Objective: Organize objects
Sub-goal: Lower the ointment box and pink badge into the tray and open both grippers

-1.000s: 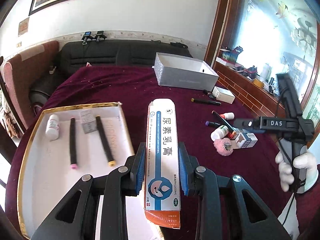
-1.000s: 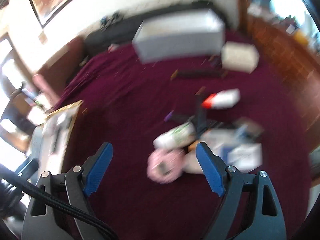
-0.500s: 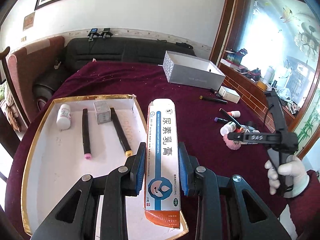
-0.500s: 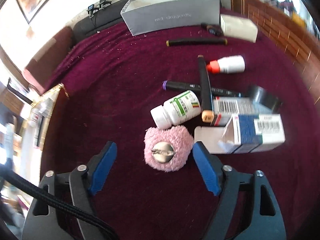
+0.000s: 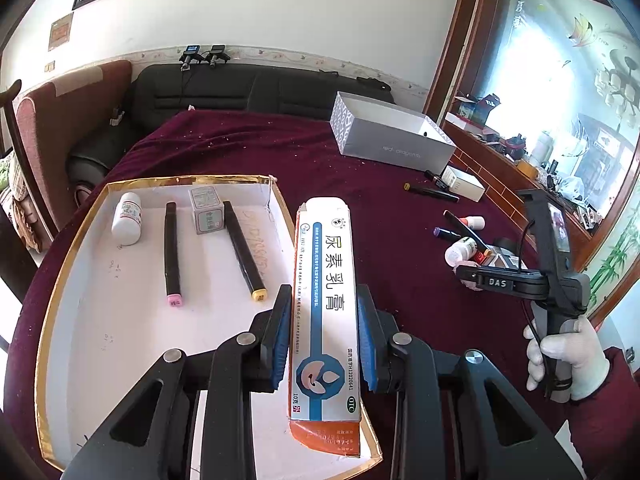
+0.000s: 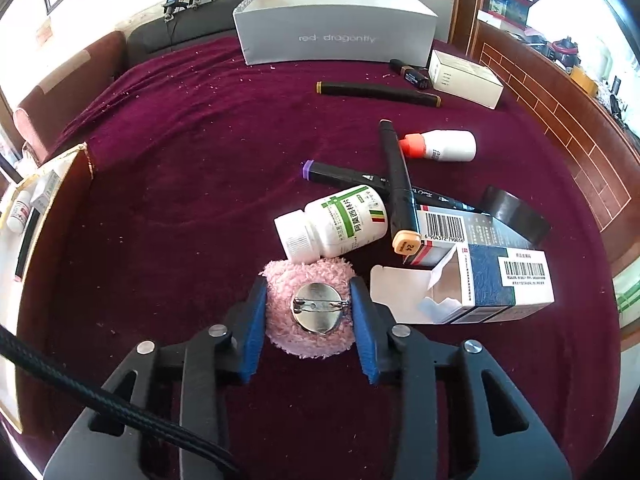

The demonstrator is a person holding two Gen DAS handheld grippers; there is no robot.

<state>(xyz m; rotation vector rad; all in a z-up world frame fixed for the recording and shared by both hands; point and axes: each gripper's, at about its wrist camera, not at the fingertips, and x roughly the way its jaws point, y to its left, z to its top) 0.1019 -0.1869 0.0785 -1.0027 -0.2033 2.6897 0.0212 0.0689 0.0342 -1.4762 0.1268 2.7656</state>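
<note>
Our grippers (image 5: pixel 323 336) (image 6: pixel 308 312) are black with blue pads (image 6: pixel 253 322), silver screws and a braided cable (image 6: pixel 80 392); we wear a white glove (image 5: pixel 568 356) and maroon sleeve (image 5: pixel 618 376).

The left hand-held gripper (image 5: pixel 322 336) covers the middle edges of the ointment box (image 5: pixel 326 312), whose orange near end hides the white tray's (image 5: pixel 72 272) corner. In the right wrist view, that tray is cut off at the left edge. Beyond the right hand-held gripper (image 6: pixel 308 312), the crossing marker (image 6: pixel 398 188) hides part of the purple-capped marker (image 6: pixel 340 174), and the blue carton (image 6: pixel 496 280) covers the black tape roll's (image 6: pixel 516 216) near side. Small print on the pill bottle (image 6: pixel 336 224) is unreadable.
</note>
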